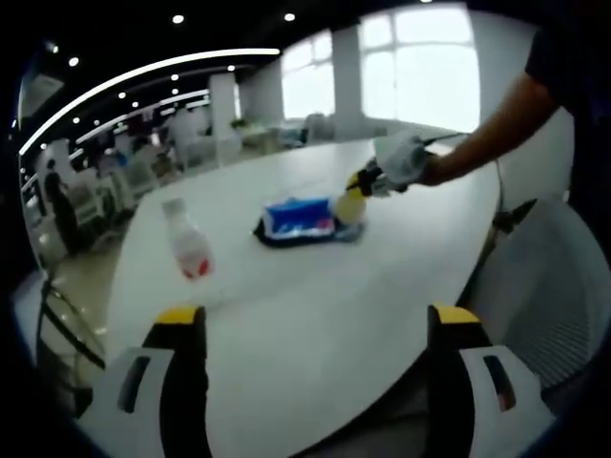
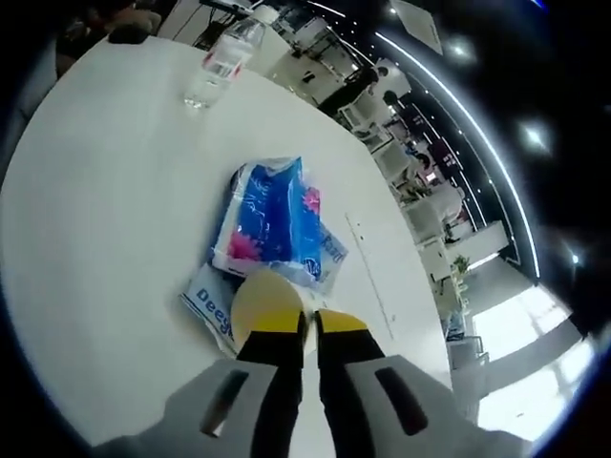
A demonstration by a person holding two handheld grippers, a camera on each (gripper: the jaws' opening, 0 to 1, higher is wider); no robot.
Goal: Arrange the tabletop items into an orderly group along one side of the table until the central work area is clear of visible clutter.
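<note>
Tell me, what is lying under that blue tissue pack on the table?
Under the blue tissue pack lies a flat packet with blue lettering, poking out near the right tool. Most of it is covered, so its full label cannot be read.

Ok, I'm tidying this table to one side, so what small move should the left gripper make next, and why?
Probably ease the left gripper forward toward the bottle. Its jaws stand open and empty, the bottle sits apart from the blue tissue pack, and the right gripper is at that pack with its jaws close together.
</note>
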